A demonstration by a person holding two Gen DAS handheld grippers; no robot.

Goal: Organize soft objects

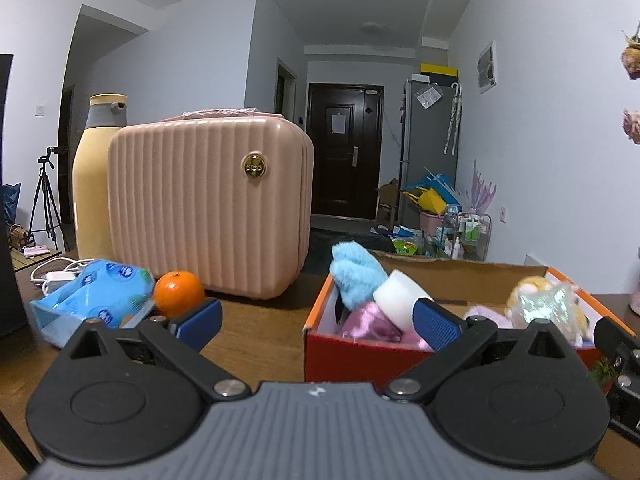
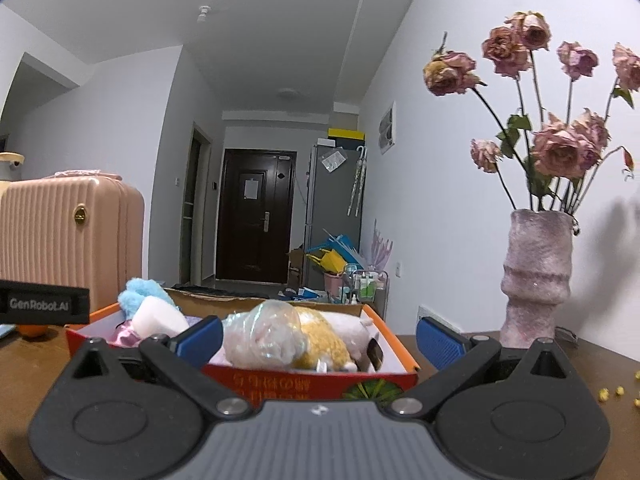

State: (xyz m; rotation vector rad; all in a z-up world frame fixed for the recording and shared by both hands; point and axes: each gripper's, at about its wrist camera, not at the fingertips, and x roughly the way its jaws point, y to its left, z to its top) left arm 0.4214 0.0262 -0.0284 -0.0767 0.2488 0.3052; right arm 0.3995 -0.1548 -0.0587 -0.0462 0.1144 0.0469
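Note:
An orange-rimmed cardboard box (image 1: 352, 354) (image 2: 312, 384) sits on the brown table and holds soft things: a fluffy blue cloth (image 1: 356, 276) (image 2: 138, 296), a white sponge (image 1: 402, 294) (image 2: 158, 320), a shiny pink fabric (image 1: 366, 322), a yellow plush toy (image 1: 528, 292) (image 2: 320, 338) and a clear bag (image 2: 264, 336). My left gripper (image 1: 318, 320) hovers open just before the box's left front corner, nothing between its fingers. My right gripper (image 2: 320, 338) stands open in front of the box, empty. A blue wipes pack (image 1: 100, 292) lies left on the table.
A pink ribbed case (image 1: 208, 208) (image 2: 68, 232) and a yellow bottle (image 1: 94, 176) stand behind. An orange (image 1: 179, 293) lies by the wipes, a white charger cable (image 1: 56, 274) at far left. A vase of dried roses (image 2: 536, 276) stands right of the box.

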